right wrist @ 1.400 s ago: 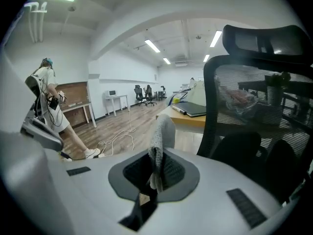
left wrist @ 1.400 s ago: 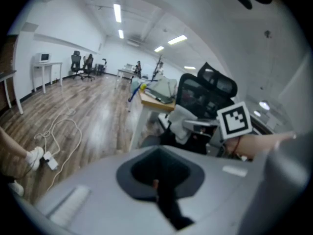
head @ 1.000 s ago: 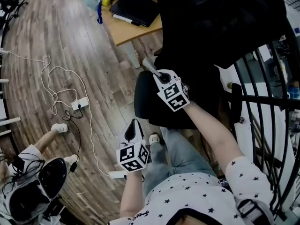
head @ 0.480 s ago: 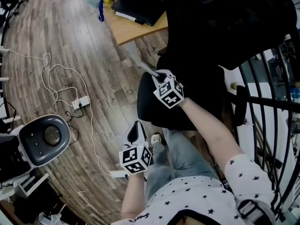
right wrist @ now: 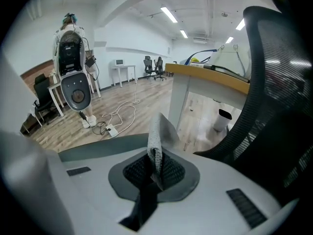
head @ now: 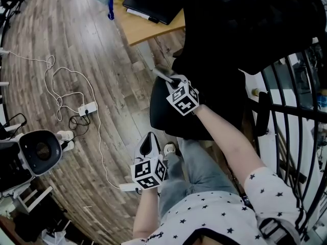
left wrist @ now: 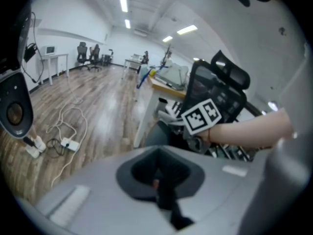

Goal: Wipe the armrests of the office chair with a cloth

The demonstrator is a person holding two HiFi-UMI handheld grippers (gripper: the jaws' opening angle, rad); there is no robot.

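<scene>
The black office chair fills the upper right of the head view, with its seat (head: 166, 114) below the mesh backrest (head: 240, 24). One dark armrest (head: 260, 111) shows on its right side. My right gripper (head: 172, 81) is over the seat's far left edge and is shut on a grey cloth (head: 162, 75). In the right gripper view the cloth (right wrist: 159, 133) sticks up from the closed jaws (right wrist: 155, 168), with the backrest (right wrist: 276, 82) just to the right. My left gripper (head: 148, 144) hangs lower, beside a grey trouser leg, shut and holding nothing (left wrist: 159, 168).
A wooden desk (head: 148, 29) with a dark tablet (head: 153, 1) stands left of the chair. White cables and a power strip (head: 87, 108) lie on the wood floor. A person with a grey rounded device (head: 41, 152) stands at the left. A black metal railing (head: 296, 111) runs along the right.
My right gripper has shifted slightly up and left with the cloth. The grey device at the left has moved about. My left gripper has hardly moved.
</scene>
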